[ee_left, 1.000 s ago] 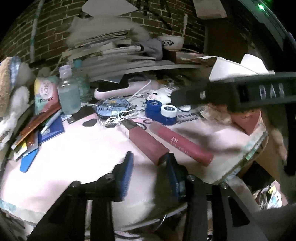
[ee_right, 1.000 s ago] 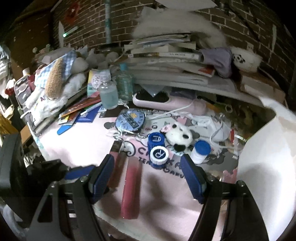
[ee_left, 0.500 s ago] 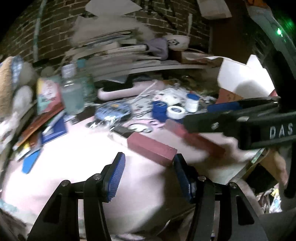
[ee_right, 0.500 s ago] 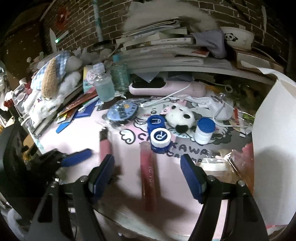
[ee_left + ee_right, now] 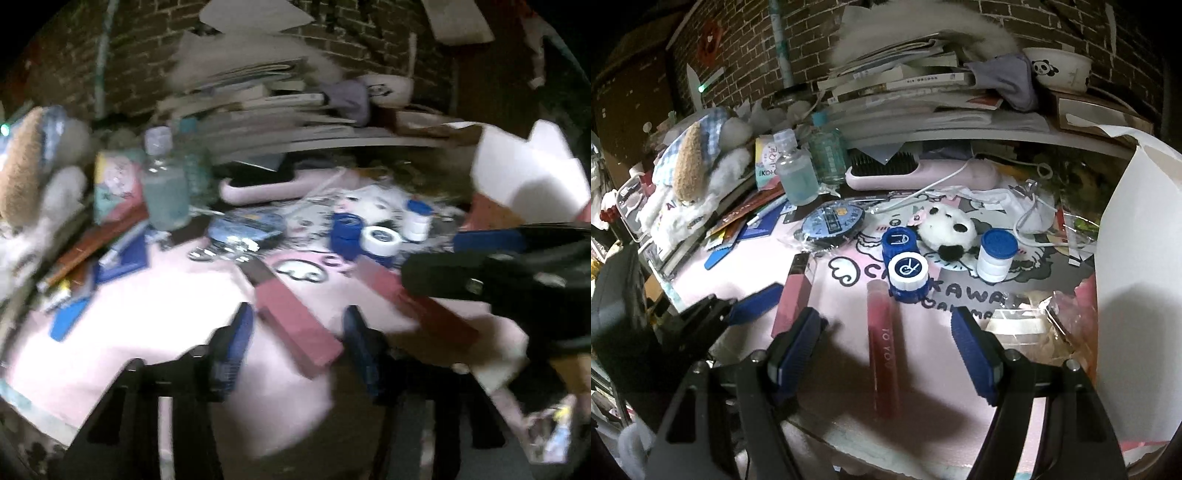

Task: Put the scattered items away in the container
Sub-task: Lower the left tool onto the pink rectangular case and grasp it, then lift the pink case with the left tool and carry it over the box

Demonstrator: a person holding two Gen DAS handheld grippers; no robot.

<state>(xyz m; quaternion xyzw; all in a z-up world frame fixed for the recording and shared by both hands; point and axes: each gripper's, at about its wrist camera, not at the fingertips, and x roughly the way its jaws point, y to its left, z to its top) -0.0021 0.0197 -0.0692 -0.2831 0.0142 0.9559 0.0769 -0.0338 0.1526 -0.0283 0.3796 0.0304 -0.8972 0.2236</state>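
On the pink mat [image 5: 738,266] lie two lip tubes. The boxy pink tube with a dark cap [image 5: 295,325] reaches in between the fingers of my left gripper [image 5: 299,343], which stands open around its near end. In the right wrist view the same pink tube [image 5: 796,295] lies left of the round red tube [image 5: 882,343]. That red tube lies between the open fingers of my right gripper [image 5: 886,350]. A tall white paper container [image 5: 1137,258] stands at the right edge. The left wrist view is blurred.
Behind the tubes sit a blue and white lens case [image 5: 905,262], a blue-lidded white jar [image 5: 995,254], a panda plush [image 5: 945,229] and a round blue packet [image 5: 833,221]. Bottles [image 5: 796,173], a pink hairbrush [image 5: 916,173] and stacked books [image 5: 905,85] crowd the back.
Both grippers have moved forward over the mat. The pink tube now lies between the left fingers, which stand a little wider, and the red tube between the right fingers.
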